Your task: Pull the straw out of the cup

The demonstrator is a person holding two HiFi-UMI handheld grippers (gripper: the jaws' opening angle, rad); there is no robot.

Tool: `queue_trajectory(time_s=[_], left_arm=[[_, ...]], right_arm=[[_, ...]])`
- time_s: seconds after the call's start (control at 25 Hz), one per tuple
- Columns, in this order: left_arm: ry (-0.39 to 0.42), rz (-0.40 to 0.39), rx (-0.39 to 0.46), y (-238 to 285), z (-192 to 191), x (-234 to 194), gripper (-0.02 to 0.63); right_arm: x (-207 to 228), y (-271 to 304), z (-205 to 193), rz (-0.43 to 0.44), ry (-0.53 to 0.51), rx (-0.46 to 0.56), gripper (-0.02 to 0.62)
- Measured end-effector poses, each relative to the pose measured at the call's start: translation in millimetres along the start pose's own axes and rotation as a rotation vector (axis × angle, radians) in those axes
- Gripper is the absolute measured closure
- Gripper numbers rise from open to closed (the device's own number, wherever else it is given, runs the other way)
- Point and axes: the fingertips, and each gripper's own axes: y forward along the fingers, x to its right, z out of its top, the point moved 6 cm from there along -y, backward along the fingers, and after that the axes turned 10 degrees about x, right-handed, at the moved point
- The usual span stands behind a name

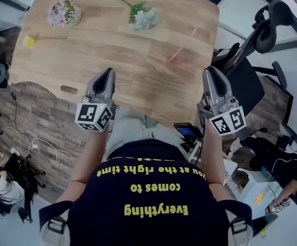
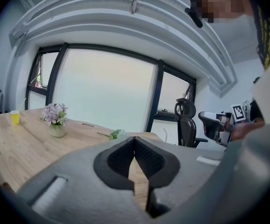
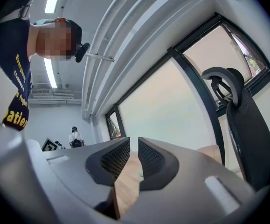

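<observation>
The only text that can be read stands on the person's dark shirt (image 1: pixel 148 188). In the head view it is printed in yellow letters, upside down, in three lines: "Everything comes to you at the right time". In the right gripper view the same shirt shows at the left edge, with a part of one yellow word, "atien". The other yellow letters above it are too bent to read.

The left cube (image 1: pixel 93 117), on the left gripper (image 1: pixel 109 75), and the right cube (image 1: pixel 229 121), on the right gripper (image 1: pixel 210 72), carry black and white square markers. These are patterns, not letters or numbers.
</observation>
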Motion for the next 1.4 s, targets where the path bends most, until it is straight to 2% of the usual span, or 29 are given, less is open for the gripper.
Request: queue_trajectory(time_s=[0.16, 0.36, 0.64, 1.0, 1.4], left_arm=[[-0.004, -0.016, -0.009, 10.9, 1.3, -7.9, 0.604], [-0.005, -0.027, -0.03, 23.8, 1.4, -20.6, 0.604], [-0.006, -0.089, -0.06, 46.7, 4.0, -33.9, 0.604], [-0.003, -0.142, -0.08, 72.5, 8.5, -50.9, 0.604], [-0.009, -0.163, -0.104, 90.4, 4.7, -66.2, 0.604]], right_arm=[[1.0, 12.5, -8.8, 0.006, 0.001, -0.04, 0.537], [7.8, 24.5, -17.1, -0.026, -0.007, -0.07, 0.522], [14.0, 39.7, -30.6, -0.061, -0.054, -0.135, 0.506], [23.9, 57.5, -47.7, -0.128, -0.038, -0.162, 0.486], [36.8, 71.9, -62.8, -0.188, -0.014, -0.177, 0.471]])
